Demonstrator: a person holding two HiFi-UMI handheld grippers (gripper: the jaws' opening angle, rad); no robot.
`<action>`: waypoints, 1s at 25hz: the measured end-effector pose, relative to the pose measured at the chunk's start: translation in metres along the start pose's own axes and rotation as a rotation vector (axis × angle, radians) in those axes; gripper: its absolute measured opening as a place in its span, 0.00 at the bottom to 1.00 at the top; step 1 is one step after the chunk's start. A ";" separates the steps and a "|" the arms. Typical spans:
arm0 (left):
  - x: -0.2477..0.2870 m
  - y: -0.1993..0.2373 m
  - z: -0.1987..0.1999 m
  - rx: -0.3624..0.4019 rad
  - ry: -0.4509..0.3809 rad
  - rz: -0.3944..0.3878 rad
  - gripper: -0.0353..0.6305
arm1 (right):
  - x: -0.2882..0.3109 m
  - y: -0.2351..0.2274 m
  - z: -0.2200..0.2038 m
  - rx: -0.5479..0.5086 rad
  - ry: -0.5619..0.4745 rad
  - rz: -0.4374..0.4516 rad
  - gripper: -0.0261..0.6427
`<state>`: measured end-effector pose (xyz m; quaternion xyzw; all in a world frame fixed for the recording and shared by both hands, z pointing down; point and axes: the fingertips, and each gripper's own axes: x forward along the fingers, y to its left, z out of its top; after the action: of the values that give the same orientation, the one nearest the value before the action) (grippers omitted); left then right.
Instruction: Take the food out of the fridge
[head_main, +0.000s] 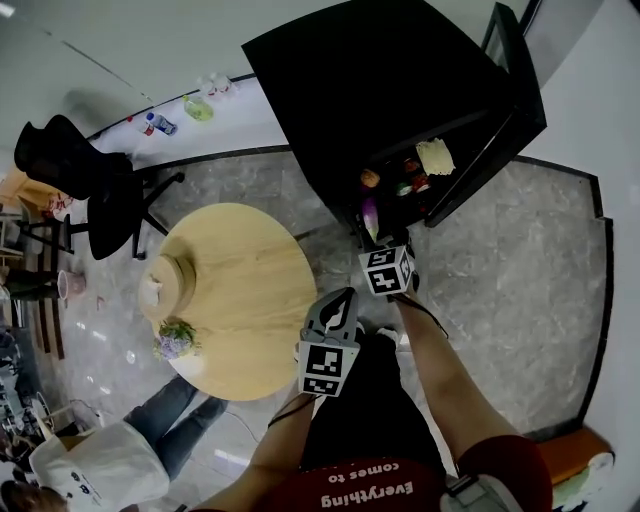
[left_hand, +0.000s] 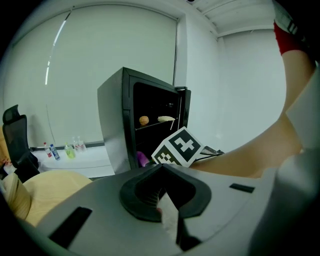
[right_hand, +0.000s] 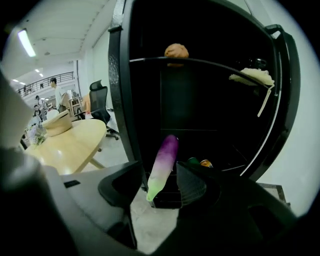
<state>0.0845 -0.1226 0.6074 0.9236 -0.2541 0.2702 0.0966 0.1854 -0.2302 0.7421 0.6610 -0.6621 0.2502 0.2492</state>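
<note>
A black fridge (head_main: 400, 80) stands with its door (head_main: 515, 95) swung open. On its upper shelf lie a round brown food (right_hand: 176, 50) and a pale flat food (right_hand: 252, 76). Low in the fridge a purple and green eggplant (right_hand: 162, 167) sticks out forward, with small green and orange items (right_hand: 200, 162) behind it. My right gripper (right_hand: 160, 185) is open at the fridge's bottom front, and the eggplant (head_main: 371, 217) stands between its jaws without the pads pressing on it. My left gripper (head_main: 340, 297) hangs shut and empty by the table's edge, its jaw tips meeting.
A round wooden table (head_main: 235, 320) to the left of the fridge carries a straw hat (head_main: 170, 280) and a small flower bunch (head_main: 175, 340). A black office chair (head_main: 90, 190) stands beyond it. Bottles (head_main: 160, 125) line the wall ledge. A person (head_main: 100, 460) crouches at the lower left.
</note>
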 end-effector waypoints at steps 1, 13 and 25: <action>0.006 0.000 -0.003 0.012 0.008 -0.005 0.06 | 0.006 -0.001 -0.001 -0.001 0.011 0.005 0.32; 0.037 -0.017 -0.063 0.093 0.167 -0.061 0.06 | 0.061 -0.011 -0.021 0.008 0.136 0.027 0.32; 0.029 -0.015 -0.048 0.094 0.144 -0.054 0.06 | 0.040 -0.007 -0.020 0.038 0.136 0.077 0.27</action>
<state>0.0921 -0.1067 0.6624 0.9118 -0.2084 0.3450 0.0783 0.1920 -0.2473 0.7835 0.6211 -0.6638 0.3163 0.2711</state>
